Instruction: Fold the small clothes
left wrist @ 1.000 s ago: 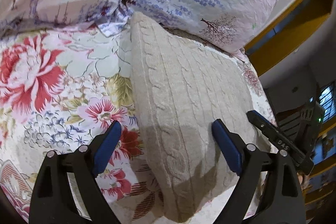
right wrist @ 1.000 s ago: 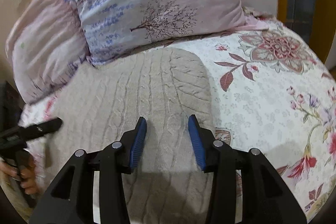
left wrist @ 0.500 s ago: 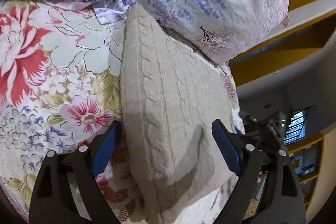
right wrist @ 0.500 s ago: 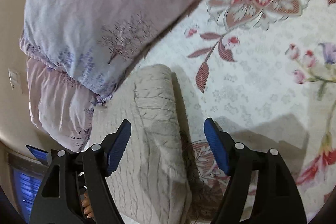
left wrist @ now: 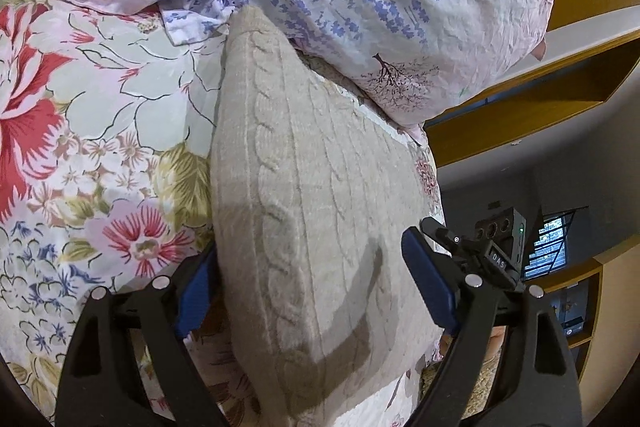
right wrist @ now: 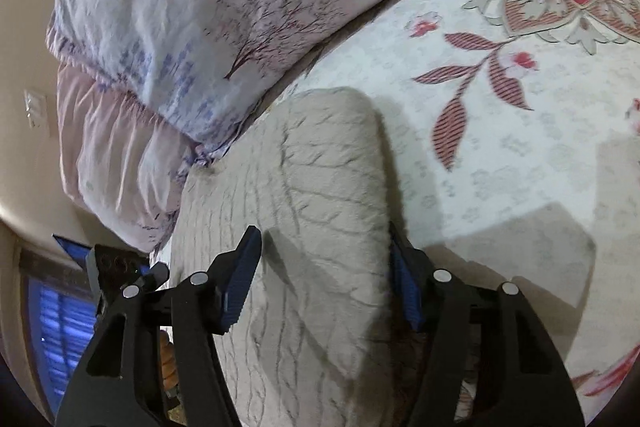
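The only writing that can be read is "DAS", white on a black block of the other tongs, at 4 o'clock in the left wrist view.

The left tongs (left wrist: 310,289) are spread wide astride the folded beige cable-knit garment (left wrist: 316,195); its left fold edge lies just beside the left blue pad (left wrist: 196,295), the right pad stands over the knit near its right edge, and whether either presses I cannot tell. The garment lies on the floral bedsheet (left wrist: 80,131), its far end at 12 o'clock tucked against the lavender-print pillow (left wrist: 392,3).

The right tongs (right wrist: 322,287) are partly spread and have just been closing; the garment's (right wrist: 320,195) thick folded edge sits between the pads, the right pad half hidden behind it, contact unclear. Bare bedsheet (right wrist: 520,155) lies open from 1 to 4 o'clock; the pillow (right wrist: 200,11) crowds 10 to 12
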The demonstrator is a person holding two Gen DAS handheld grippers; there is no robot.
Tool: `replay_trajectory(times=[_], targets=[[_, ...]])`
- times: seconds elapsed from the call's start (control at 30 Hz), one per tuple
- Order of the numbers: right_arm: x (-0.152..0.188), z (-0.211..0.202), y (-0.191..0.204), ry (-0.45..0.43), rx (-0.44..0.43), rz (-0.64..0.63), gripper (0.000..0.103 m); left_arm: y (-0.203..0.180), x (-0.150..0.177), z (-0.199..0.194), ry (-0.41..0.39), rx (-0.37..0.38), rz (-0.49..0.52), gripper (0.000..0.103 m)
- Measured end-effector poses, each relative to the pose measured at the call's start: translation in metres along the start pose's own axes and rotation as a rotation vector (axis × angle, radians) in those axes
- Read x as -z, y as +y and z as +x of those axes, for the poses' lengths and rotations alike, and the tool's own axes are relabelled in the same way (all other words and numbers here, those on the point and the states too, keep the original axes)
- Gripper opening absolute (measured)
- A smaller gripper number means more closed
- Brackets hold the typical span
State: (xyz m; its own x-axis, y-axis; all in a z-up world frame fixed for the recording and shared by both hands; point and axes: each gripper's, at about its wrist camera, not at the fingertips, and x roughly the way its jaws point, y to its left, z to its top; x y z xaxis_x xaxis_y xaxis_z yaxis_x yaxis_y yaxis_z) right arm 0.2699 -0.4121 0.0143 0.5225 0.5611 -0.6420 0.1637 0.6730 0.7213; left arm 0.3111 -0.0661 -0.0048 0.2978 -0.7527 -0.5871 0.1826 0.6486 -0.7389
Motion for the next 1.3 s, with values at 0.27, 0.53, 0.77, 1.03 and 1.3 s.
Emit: replay_trajectory(times=[0.27,0.53,0.77,1.03,1.3], targets=[[0.003,0.003,0.001,0.013,-0.030,-0.026,0.058,-0.015,0.001,0.011,0.002,-0.083,0.085,0.082],[0.010,0.004,0.002,0.026,-0.057,-0.040,0.038,-0.027,0.008,0.011,-0.027,-0.175,0.182,0.058],[0.017,-0.004,0.012,-0.020,-0.057,-0.045,0.030,-0.042,0.017,0.000,-0.060,-0.197,0.269,0.040],[0.033,-0.008,0.051,-0.061,-0.109,-0.105,0.027,-0.046,0.023,-0.036,-0.097,-0.200,0.299,0.038],[0.062,0.020,0.119,-0.080,-0.147,-0.259,0.026,-0.017,0.026,-0.119,-0.152,-0.231,0.293,0.038]])
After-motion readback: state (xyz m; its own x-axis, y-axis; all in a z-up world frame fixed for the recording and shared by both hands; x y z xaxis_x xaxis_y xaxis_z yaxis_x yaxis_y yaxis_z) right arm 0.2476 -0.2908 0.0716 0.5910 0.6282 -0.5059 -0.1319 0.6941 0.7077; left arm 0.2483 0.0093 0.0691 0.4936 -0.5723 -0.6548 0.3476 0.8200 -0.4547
